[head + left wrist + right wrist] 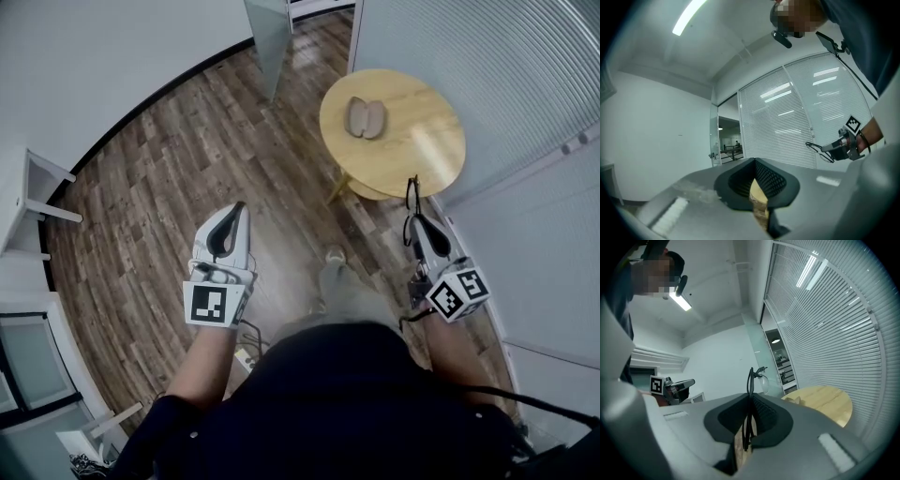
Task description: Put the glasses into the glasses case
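Glasses [751,380] pinched by the thin dark frame in the nearly closed right tongs [750,404], just short of the counter [422,141]. Left tongs [754,164] closed, empty, farther from the counter. Glasses case [366,118] open on the counter. Probably light, fragile, slippery at the lenses: best gripped gently on the frame.

Right hand-held gripper [415,225] pinches black glasses [411,197]; case [365,117] lies open on table [427,145].
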`<action>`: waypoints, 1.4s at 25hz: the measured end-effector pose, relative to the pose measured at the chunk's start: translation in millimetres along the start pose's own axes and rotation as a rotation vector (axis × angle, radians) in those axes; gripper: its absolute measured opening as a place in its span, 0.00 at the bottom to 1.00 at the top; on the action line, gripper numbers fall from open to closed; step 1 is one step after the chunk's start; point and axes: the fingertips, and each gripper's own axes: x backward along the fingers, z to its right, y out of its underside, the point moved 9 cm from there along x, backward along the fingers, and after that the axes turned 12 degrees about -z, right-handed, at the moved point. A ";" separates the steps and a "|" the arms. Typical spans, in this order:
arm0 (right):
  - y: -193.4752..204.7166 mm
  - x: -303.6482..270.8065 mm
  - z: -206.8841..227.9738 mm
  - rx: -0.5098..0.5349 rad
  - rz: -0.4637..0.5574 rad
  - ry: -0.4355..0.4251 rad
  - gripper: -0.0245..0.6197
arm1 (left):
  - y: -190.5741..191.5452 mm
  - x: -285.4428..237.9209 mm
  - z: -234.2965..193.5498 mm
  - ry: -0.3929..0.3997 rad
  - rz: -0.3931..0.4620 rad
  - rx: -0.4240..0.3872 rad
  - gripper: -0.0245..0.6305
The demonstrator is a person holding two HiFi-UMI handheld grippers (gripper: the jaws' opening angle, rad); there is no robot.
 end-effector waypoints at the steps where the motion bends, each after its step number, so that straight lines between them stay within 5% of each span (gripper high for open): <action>1: -3.2 -8.4 5.0 -0.001 -0.003 -0.004 0.08 | -0.7 -8.3 -2.6 0.000 0.004 0.001 0.04; 21: -102.2 -193.9 131.9 -0.052 -0.061 -0.082 0.08 | -45.6 -196.9 -69.8 -0.047 -0.027 -0.020 0.04; 35: -133.4 -264.5 156.4 -0.081 -0.080 -0.089 0.08 | -53.3 -271.4 -106.0 -0.009 -0.020 -0.025 0.04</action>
